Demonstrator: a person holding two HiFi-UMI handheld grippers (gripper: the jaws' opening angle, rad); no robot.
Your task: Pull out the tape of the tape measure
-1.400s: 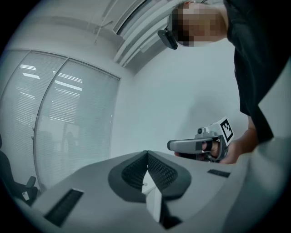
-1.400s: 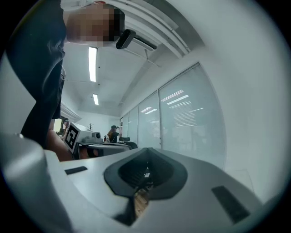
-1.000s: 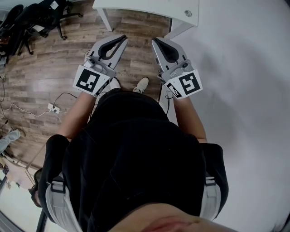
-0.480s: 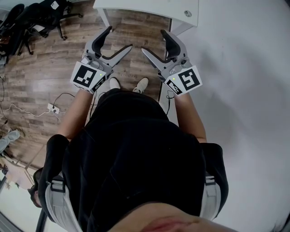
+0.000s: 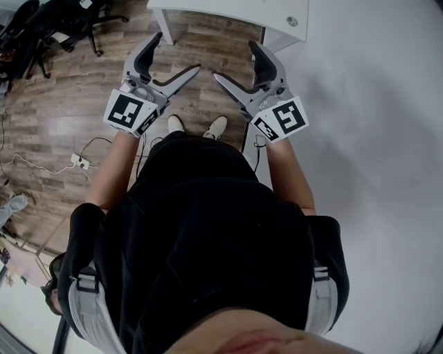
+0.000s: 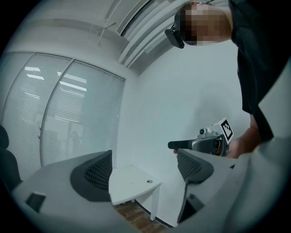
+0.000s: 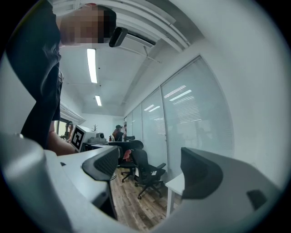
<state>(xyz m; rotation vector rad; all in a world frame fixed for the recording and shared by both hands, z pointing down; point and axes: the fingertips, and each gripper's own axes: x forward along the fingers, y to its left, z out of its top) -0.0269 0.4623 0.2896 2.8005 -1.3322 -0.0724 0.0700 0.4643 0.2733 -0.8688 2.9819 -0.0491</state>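
Note:
No tape measure shows in any view. In the head view my left gripper and my right gripper are held side by side in front of the person's body, above the wooden floor. Both point away toward a white table. The jaws of both are opening and stand wide, with nothing between them. The left gripper view shows the left gripper spread on empty air, with the right gripper beyond it. In the right gripper view the right gripper is likewise empty.
The white table's corner stands ahead by a white wall. Black office chairs sit at the far left, also in the right gripper view. A power strip with cables lies on the floor. The person's shoes are below the grippers.
Both grippers' jaws have gone from shut to wide apart. The left gripper has drifted slightly left and up in the head view; the right one has barely moved.

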